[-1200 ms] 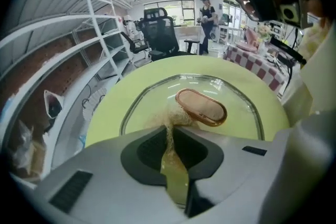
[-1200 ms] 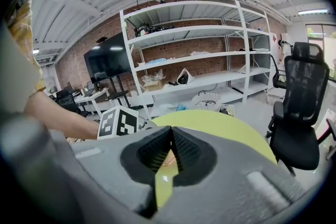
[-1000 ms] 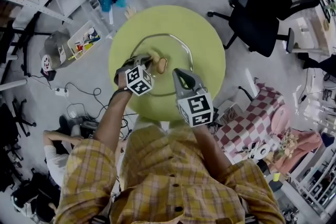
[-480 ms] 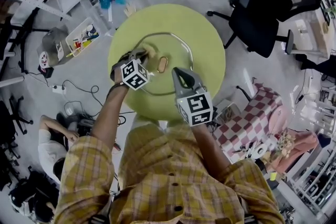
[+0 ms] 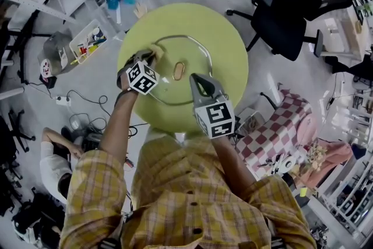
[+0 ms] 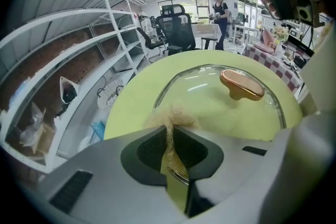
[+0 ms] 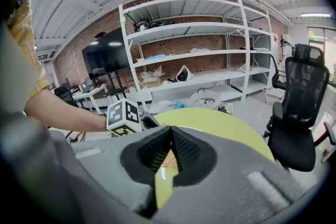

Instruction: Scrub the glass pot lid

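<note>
The left hand-held gripper [image 6: 170, 131] clamps a tan fibre scrubber [image 6: 173, 114] at the rim of the slick, fragile-looking round glass pot lid [image 6: 202, 84], likely best steadied by its copper knob [image 6: 241, 84]; the right hand-held gripper [image 7: 169, 134] is closed, empty.

We can read no words, numbers or brand names in any view; any print there is too small or too blurred to make out. The only signs we find are the black-and-white square markers on the left cube [image 5: 142, 77] of the left gripper [image 5: 152, 55] and on the right cube [image 5: 214, 119] of the right gripper [image 5: 194, 80]. They are coded patterns, not letters.
</note>
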